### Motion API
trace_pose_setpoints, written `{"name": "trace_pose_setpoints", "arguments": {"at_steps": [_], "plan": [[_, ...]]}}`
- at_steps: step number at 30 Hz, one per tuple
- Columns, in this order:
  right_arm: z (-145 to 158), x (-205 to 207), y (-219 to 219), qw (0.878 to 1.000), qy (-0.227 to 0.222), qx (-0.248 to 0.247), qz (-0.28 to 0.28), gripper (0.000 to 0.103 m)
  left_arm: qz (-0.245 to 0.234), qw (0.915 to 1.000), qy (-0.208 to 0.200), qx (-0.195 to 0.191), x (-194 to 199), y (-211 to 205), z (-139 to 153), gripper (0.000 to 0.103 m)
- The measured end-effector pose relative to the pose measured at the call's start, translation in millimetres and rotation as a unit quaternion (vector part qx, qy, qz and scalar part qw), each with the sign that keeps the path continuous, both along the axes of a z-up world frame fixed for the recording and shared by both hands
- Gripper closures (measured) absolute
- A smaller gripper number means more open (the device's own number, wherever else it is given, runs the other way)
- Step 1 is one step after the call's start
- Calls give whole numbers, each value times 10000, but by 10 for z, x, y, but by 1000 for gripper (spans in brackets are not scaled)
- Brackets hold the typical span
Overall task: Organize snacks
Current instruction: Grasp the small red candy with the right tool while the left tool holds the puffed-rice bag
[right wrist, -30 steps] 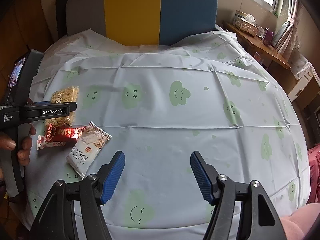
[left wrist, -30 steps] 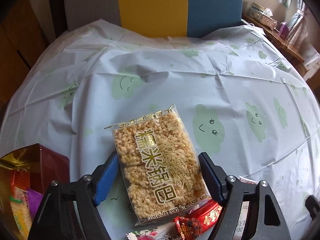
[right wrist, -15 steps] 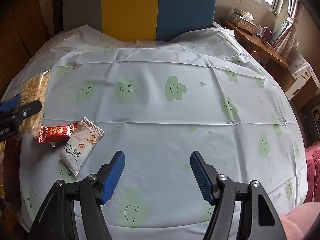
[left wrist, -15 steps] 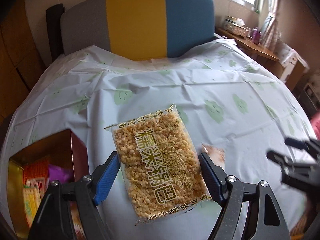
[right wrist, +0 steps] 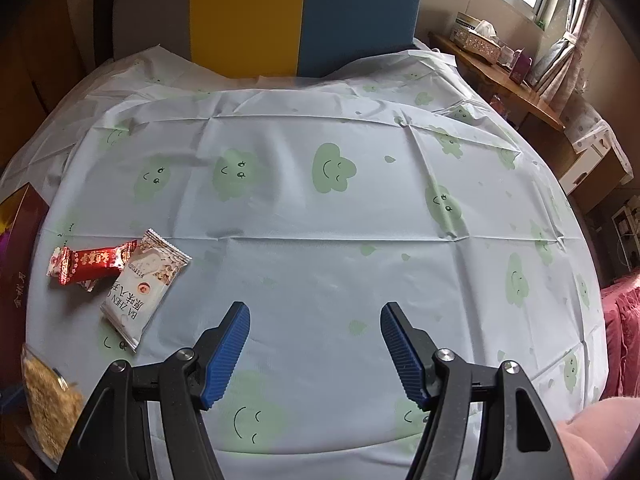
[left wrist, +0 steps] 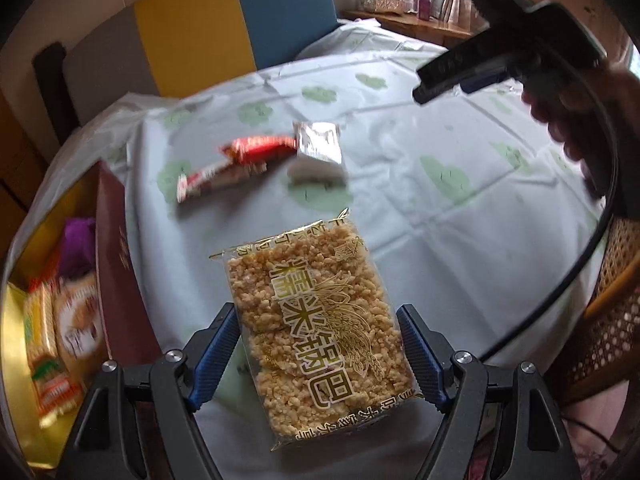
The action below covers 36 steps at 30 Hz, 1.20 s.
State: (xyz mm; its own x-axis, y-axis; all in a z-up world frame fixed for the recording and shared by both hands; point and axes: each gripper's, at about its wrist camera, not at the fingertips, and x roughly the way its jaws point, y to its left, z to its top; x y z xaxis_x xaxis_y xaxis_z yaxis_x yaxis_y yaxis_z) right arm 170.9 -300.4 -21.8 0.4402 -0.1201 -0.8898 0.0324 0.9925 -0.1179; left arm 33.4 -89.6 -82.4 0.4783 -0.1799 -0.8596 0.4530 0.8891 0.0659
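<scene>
Left tongs (left wrist: 318, 354) are clenched on my rice cracker pack (left wrist: 316, 330), its blue pads pressing both long edges; the gold print reads 糯米锅巴. I hold it above the counter (left wrist: 420, 216), just beside the dark red box (left wrist: 116, 280) that already holds several snack packs. Right tongs (right wrist: 316, 354) hang released over the cloud-print cloth with nothing between them. Near them lie a white sachet (right wrist: 142, 282) printed "BA ZHEN" and a red wrapped candy (right wrist: 96, 260), overlapping at one corner; the candy's lettering is too small to read
</scene>
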Motion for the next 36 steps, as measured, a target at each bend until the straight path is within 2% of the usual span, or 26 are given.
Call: {"name": "trace_pose_setpoints", "arguments": {"at_steps": [4,7,10,12,18,23,24,31,36], "plan": [[-28,7,-5,10000,44,-33,-16,34,227,9986,25,-468,-21,142,-80,23],[-31,6,6,9999,64,102,25,34,312,9977,25,-599,-35,163,-136,23],[6,-14,67,9989,2,423,204,34,206,9989,-173,-383,-101,109,-165,23],[49,-40,137,9967,-64,707,403,34,221,9986,-153,-461,-87,134,-164,23],[71,8,415,9784,263,1857,866,40,212,9983,-153,-528,-103,170,-152,23],[105,282,834,9664,415,2229,1211,46,225,9980,-150,-579,-119,197,-150,23],[99,360,925,9644,425,2288,1259,49,223,9980,-151,-580,-121,200,-150,23],[-174,801,1404,9548,744,2537,1358,53,221,9978,-126,-616,-117,240,-147,23],[-353,751,1373,9523,1098,2480,1398,53,218,9978,-132,-617,-121,246,-147,23]]}}
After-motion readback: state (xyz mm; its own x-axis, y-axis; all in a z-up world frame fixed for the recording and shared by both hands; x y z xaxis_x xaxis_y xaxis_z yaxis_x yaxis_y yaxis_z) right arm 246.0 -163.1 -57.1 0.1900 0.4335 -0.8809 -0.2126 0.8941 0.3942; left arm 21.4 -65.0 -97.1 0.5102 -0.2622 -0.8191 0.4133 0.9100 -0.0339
